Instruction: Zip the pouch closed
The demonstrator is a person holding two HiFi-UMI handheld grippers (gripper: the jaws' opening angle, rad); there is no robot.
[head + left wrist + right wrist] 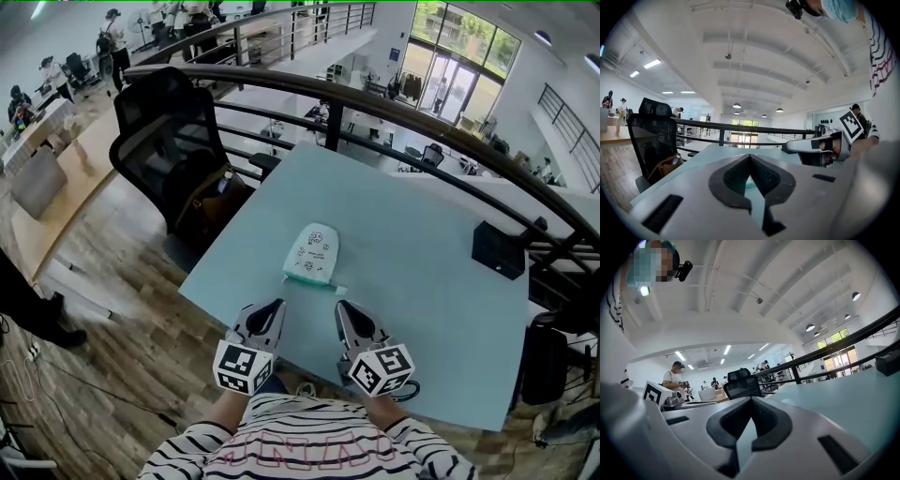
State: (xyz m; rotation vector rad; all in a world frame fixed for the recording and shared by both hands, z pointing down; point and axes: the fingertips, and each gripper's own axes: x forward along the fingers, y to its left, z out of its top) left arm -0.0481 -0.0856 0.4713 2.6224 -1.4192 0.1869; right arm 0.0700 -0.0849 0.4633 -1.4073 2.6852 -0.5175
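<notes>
As it lies flat, the white pouch (312,251) seems teal-edged

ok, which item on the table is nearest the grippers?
The white pouch, teal at its near end, just ahead of the left gripper and right gripper. The black box sits far off at the right edge.
</notes>
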